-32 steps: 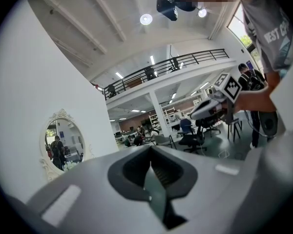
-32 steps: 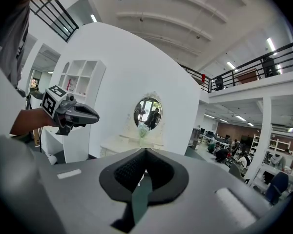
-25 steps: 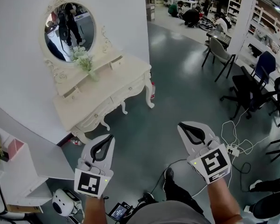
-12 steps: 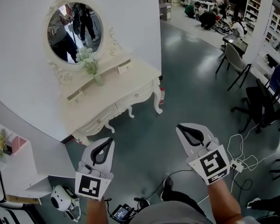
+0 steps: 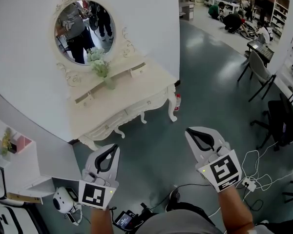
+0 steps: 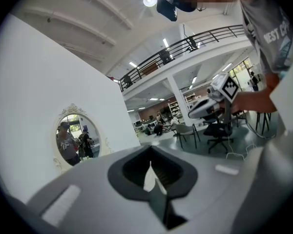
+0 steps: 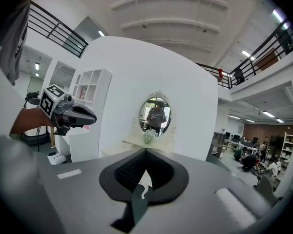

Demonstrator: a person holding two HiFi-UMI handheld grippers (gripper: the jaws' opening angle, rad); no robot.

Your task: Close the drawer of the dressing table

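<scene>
The cream dressing table (image 5: pixel 129 99) stands against the white wall under an oval mirror (image 5: pixel 84 30). Two small drawers on its raised shelf, one on the left (image 5: pixel 84 99) and one on the right (image 5: pixel 137 71), stick out a little. Its front drawers (image 5: pixel 112 122) look flush. My left gripper (image 5: pixel 112 147) and right gripper (image 5: pixel 193 132) hover over the floor well short of the table, both shut and holding nothing. The left gripper view shows the mirror (image 6: pixel 73 140) past the left gripper (image 6: pixel 149 155). In the right gripper view, the table (image 7: pixel 132 143) lies beyond the right gripper (image 7: pixel 145 152).
A vase of flowers (image 5: pixel 103 68) stands on the table and a bottle (image 5: pixel 177 101) by its right leg. A white shelf unit (image 5: pixel 19 160) and a small white device (image 5: pixel 62 200) are at the left. Cables (image 5: pixel 256 167), chairs (image 5: pixel 260 68) and people (image 5: pixel 232 21) are at the right and far back.
The view has swung so that the dressing table and mirror sit further right and nearer the middle. Both grippers keep their place in the view and stay shut.
</scene>
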